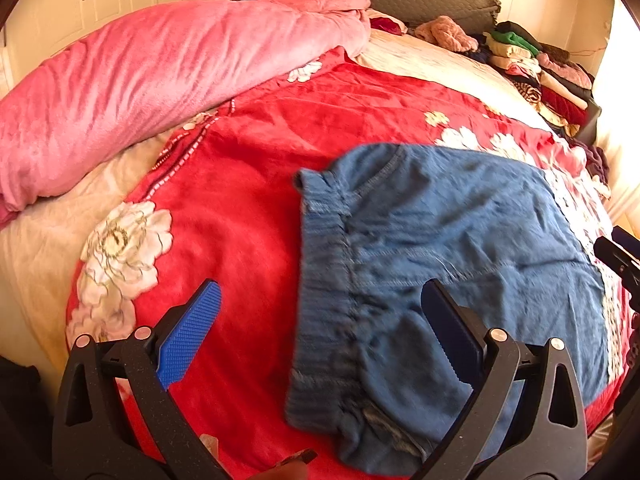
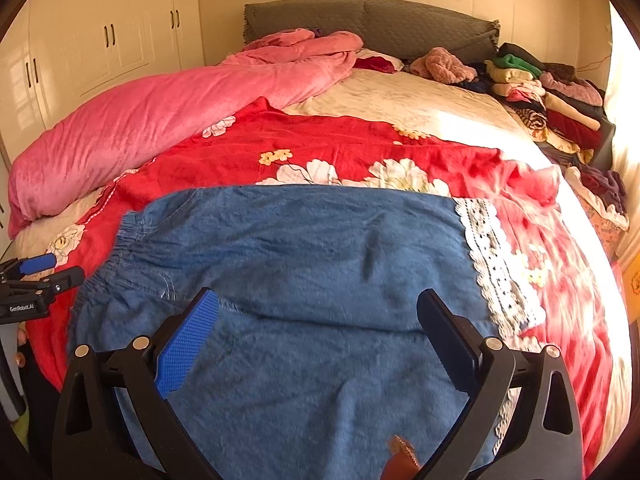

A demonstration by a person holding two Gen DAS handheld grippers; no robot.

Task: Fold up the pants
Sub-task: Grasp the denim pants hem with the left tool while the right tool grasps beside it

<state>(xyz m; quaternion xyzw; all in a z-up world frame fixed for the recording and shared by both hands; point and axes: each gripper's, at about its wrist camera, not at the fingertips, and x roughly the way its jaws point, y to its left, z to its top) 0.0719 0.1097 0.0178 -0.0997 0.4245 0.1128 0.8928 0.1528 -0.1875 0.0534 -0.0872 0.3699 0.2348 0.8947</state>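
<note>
Blue denim pants [image 1: 460, 248] [image 2: 304, 272] lie flat on a red flowered blanket [image 1: 248, 216] [image 2: 328, 140], elastic waistband [image 1: 324, 280] [image 2: 120, 256] to the left and white lace hems [image 2: 496, 264] to the right. My left gripper [image 1: 320, 308] hovers open above the waistband edge, nothing between its blue pads [image 1: 188, 336]. Over the middle of the pants my right gripper [image 2: 318, 308] is open too, holding nothing. The left gripper [image 2: 40, 276] also shows at the left edge of the right wrist view, and part of the right gripper [image 1: 620, 256] at the right edge of the left wrist view.
A rolled pink duvet [image 1: 160, 80] [image 2: 160, 120] runs along the bed's left side. Stacked folded clothes [image 1: 548, 76] [image 2: 552, 96] sit at the far right by the grey headboard [image 2: 372, 20]. White wardrobes [image 2: 100, 40] stand to the left.
</note>
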